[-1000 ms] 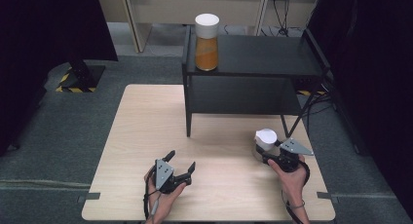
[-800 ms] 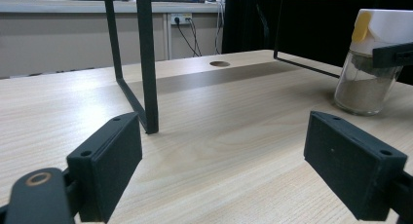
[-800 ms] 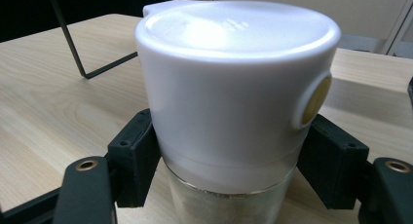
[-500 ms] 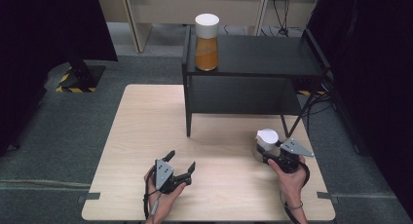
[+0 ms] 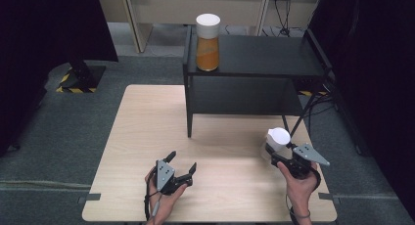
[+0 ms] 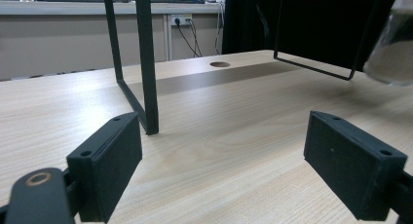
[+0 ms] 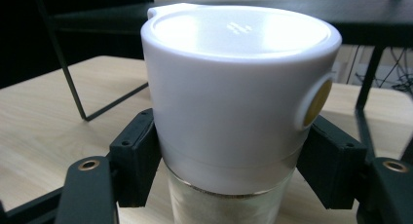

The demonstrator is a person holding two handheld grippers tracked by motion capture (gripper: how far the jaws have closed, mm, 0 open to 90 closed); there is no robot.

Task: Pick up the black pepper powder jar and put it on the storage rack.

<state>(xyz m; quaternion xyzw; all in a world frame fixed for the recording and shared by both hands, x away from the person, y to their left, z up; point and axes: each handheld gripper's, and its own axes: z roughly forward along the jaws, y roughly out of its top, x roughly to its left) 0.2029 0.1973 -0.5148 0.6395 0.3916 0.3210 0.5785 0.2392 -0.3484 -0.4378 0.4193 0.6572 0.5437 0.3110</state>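
A glass jar with a white lid (image 5: 278, 137) (image 7: 234, 87) sits at the table's right front, and my right gripper (image 5: 274, 149) (image 7: 229, 173) is shut on its glass body just under the lid. Whether the jar rests on the table I cannot tell. The jar also shows blurred at the top right of the left gripper view (image 6: 392, 53). My left gripper (image 5: 182, 161) (image 6: 224, 160) lies low over the front of the table with its jaws wide open and nothing between them. A second white-lidded jar with orange contents (image 5: 207, 46) stands on the left end of the black shelf top (image 5: 259, 56).
The black two-level shelf stands on the far half of the light wooden table (image 5: 147, 122); its front left leg (image 6: 146, 63) rises ahead of my left gripper. Cables (image 5: 318, 100) hang by the shelf's right side. Grey floor surrounds the table.
My right gripper has shifted a little to the right with the white-lidded jar in it. The left gripper has stayed put.
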